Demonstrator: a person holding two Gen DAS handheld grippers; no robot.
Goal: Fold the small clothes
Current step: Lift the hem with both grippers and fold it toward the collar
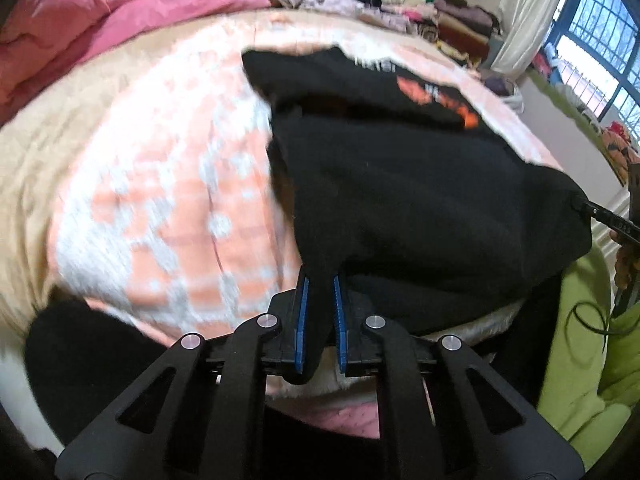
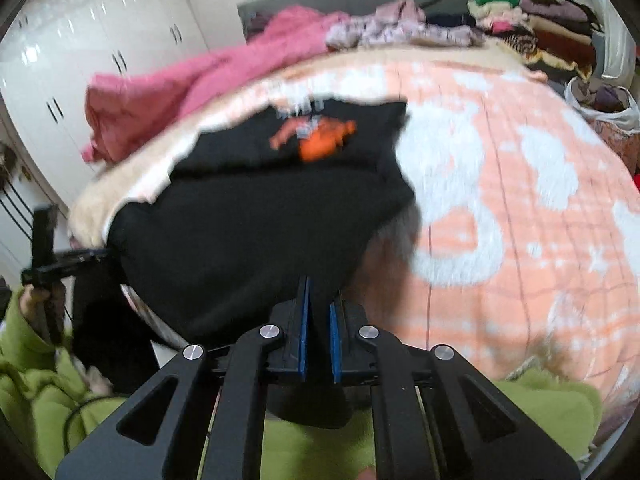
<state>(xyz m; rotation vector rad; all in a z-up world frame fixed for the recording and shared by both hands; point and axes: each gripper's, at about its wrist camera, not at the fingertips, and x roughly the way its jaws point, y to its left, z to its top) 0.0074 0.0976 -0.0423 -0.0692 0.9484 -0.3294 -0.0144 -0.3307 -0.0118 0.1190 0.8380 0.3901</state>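
Left wrist view: the left gripper [image 1: 320,300] has its jaws clenched on a pinch of the black shirt [image 1: 400,184], a fold of cloth running between the blue pads [image 1: 303,320] and drooping just behind them. Ahead of the jaws the shirt spreads over the bed's peach blanket [image 1: 160,184], its near half lifted off the blanket and stretched wide, its far part lying flat with an orange print [image 1: 420,90] showing. To the right of the jaws the right gripper [image 1: 588,208] bites the shirt's other near corner. Far ahead and to the left lies a pink quilt [image 1: 120,12]; far ahead and to the right sits a pile of clothes [image 1: 432,12]. In the right wrist view, the right gripper [image 2: 320,308] likewise grips black cloth between its pads, and the shirt [image 2: 240,232] fans out ahead and to the left of the jaws, with the orange print [image 2: 320,140] on the far part. To the left the left gripper [image 2: 80,256] holds the opposite corner, so the near edge hangs taut between the two. The blanket [image 2: 520,200] fills the space to the right of the jaws. Both views are blurred.
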